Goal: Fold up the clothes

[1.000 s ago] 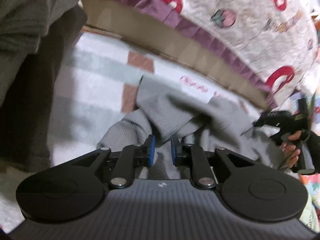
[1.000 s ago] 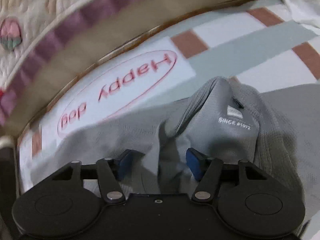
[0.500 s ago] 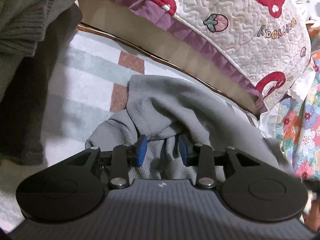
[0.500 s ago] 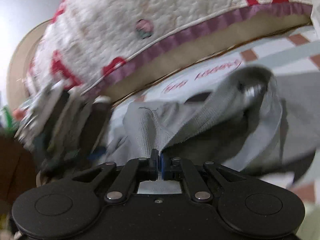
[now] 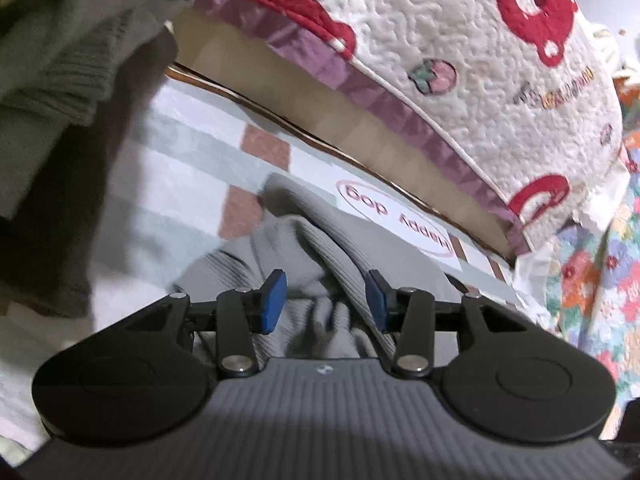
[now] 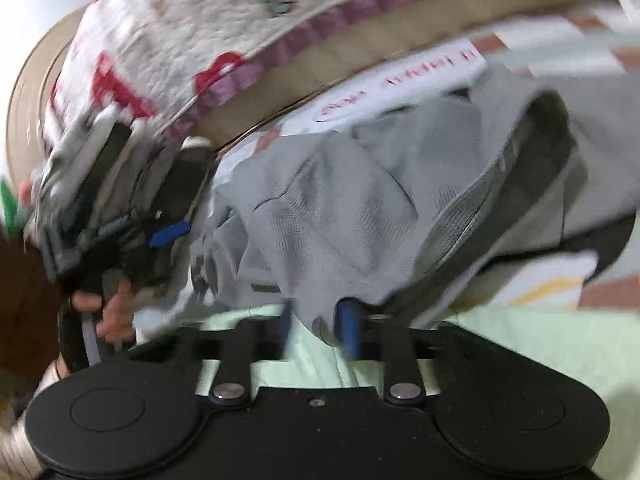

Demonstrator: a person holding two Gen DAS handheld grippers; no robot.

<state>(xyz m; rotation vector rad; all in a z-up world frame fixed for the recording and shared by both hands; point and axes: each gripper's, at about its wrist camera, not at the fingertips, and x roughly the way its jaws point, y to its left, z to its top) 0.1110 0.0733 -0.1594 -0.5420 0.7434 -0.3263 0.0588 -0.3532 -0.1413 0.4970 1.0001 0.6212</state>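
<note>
A grey waffle-knit garment [image 5: 320, 248] lies crumpled on the checked bed sheet [image 5: 168, 184]. My left gripper [image 5: 322, 298] is open, its blue pads [image 5: 272, 296] standing either side of a bunched ridge of the cloth without pinching it. In the right wrist view the same garment [image 6: 360, 200] spreads in loose folds. My right gripper [image 6: 318, 328] is open, with an edge of the grey cloth hanging between its blurred pads [image 6: 350, 330]. The left gripper also shows in the right wrist view [image 6: 160, 236], held in a hand at the left.
A quilted white cover with red bears and a purple border [image 5: 440, 40] rises behind the garment. A dark olive knit pile [image 5: 48, 80] sits on the left. A floral cloth [image 5: 600, 272] lies at the right. A pale green cloth [image 6: 520, 340] lies in front.
My left gripper has opened wide, letting go of the garment fold. My right gripper, shut on the cloth half a second ago, has opened, and the garment has dropped into looser folds.
</note>
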